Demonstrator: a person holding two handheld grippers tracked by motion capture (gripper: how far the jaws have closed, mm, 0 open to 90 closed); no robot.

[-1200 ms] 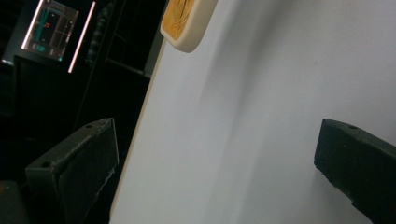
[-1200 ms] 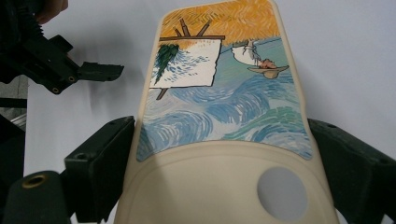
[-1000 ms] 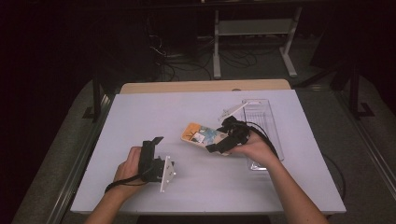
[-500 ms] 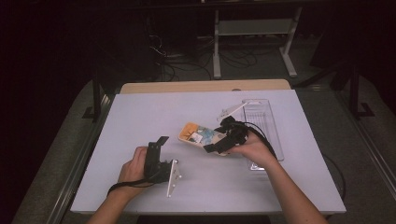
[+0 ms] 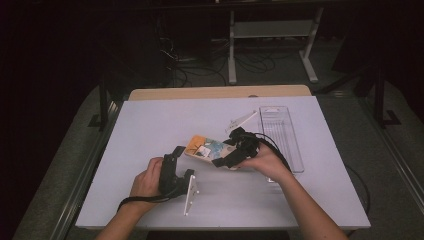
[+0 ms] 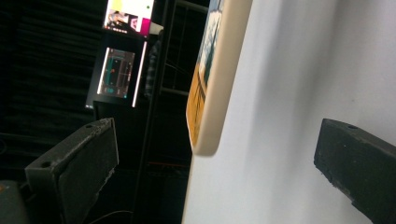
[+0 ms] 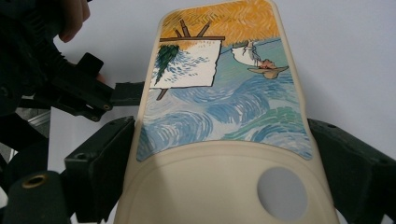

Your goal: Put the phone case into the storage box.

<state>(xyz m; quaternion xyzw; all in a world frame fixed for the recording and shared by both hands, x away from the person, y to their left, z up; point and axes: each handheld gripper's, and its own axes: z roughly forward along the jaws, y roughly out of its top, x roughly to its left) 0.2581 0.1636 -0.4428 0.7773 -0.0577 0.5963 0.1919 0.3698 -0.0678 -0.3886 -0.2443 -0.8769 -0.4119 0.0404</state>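
from the high view i see the case (image 5: pixel 204 148) lying near the middle of the table (image 5: pixel 150 125), its painted face up. my right gripper (image 5: pixel 226 159) has it by the near right end, jaws on either side of the cream shell. my left gripper (image 5: pixel 175 156) sits just left of the case, jaws pointing toward it and not touching it. a clear tray (image 5: pixel 286 135) lies on the table to the right of my right hand (image 5: pixel 262 160), and my left hand (image 5: pixel 147 181) rests on the table near the front edge.

in the left gripper view my jaws stand wide apart with nothing between them. the case (image 6: pixel 208 93) shows edge-on ahead of them, cream rim and orange face, clear of both jaws. a lit screen (image 6: pixel 116 70) glows in the dark behind.

in the right gripper view my jaws press against both long sides of the case (image 7: pixel 219 116), clamped on it. the painted picture faces the camera, and the cream end with a round grey spot (image 7: pixel 281 193) lies nearest me. the left gripper (image 7: pixel 119 91) shows off the case's left edge.
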